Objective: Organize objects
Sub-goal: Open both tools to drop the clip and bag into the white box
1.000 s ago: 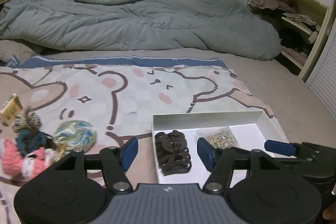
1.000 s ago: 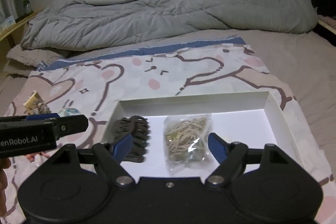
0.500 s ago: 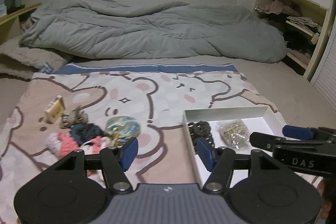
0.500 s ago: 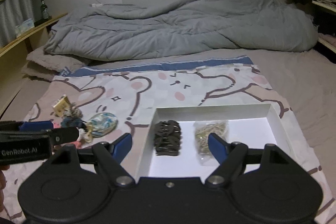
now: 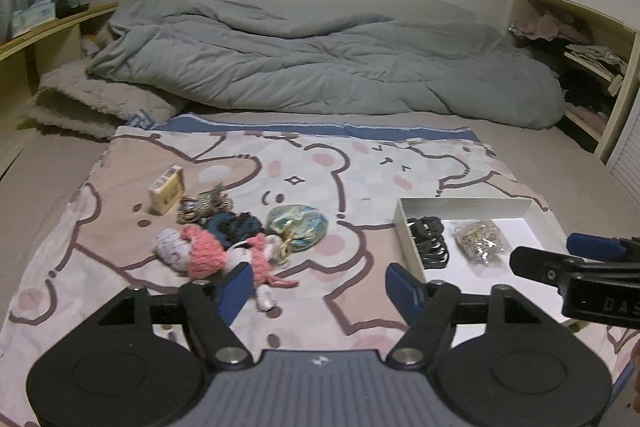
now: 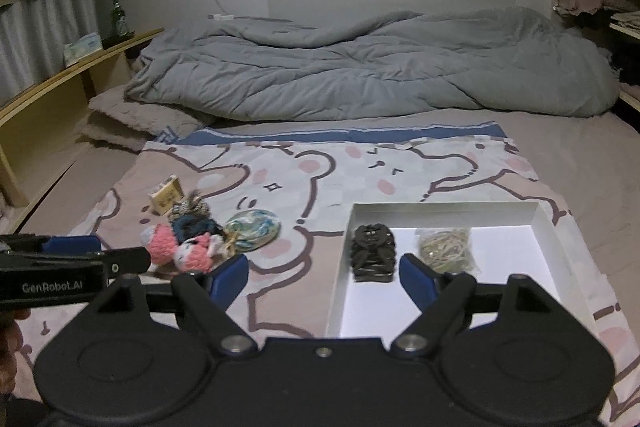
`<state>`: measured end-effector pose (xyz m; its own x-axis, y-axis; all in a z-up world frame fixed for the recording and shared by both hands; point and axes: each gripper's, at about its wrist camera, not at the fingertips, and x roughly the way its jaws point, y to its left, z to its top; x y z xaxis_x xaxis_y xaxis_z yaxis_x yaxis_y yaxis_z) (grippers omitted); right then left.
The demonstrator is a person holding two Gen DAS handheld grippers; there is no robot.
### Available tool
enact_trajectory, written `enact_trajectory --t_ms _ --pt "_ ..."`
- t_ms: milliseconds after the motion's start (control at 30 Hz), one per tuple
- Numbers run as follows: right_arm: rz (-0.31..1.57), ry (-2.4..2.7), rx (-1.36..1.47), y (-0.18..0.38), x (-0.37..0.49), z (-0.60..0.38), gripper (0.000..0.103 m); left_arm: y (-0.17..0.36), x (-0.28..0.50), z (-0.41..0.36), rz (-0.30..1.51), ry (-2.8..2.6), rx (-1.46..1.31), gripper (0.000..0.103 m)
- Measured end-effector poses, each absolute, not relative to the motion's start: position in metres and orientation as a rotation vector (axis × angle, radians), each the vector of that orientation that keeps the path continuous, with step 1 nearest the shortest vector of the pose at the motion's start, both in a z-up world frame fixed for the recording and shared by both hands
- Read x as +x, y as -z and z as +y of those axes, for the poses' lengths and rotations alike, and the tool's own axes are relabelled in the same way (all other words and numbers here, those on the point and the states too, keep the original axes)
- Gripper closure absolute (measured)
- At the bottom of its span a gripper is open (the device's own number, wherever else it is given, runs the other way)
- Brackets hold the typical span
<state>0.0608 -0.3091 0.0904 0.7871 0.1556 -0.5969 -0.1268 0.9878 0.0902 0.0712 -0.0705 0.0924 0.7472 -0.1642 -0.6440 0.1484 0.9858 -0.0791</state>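
Observation:
A white box point(image 6: 548, 227) lies on the bear-print blanket and holds black hair ties point(image 6: 373, 258) and a bag of rubber bands point(image 6: 446, 249); the box also shows in the left wrist view point(image 5: 404, 217). To its left lies a pile: a pink knitted toy point(image 5: 204, 255), a dark blue scrunchie point(image 5: 234, 227), a blue-green round pouch point(image 5: 297, 229), a patterned scrunchie point(image 5: 204, 207) and a small yellow box point(image 5: 167, 189). My left gripper point(image 5: 320, 289) is open and empty, just short of the pile. My right gripper point(image 6: 322, 277) is open and empty before the box's left edge.
A rumpled grey duvet point(image 5: 320, 67) covers the far half of the bed. A wooden ledge point(image 6: 80, 67) with a bottle runs along the left. Open shelves point(image 5: 588, 59) with clothes stand at the right.
Both grippers have drawn back and risen from over the white box. The left one has swung left, so the pile of small items is now in front of it. Both stay open.

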Motion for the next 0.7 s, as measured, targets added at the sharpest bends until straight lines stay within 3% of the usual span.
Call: enact_trajectory --t_ms 433,700 --pt "0.62 -0.185 0.054 -0.078 0.04 -0.283 0.0 -0.086 0.046 -0.036 0.636 0.127 -0.011 0.0" --pt "0.625 -0.194 0.044 -0.065 0.043 -0.279 0.0 -0.081 0.04 -0.028 0.612 0.121 0.007 0.0"
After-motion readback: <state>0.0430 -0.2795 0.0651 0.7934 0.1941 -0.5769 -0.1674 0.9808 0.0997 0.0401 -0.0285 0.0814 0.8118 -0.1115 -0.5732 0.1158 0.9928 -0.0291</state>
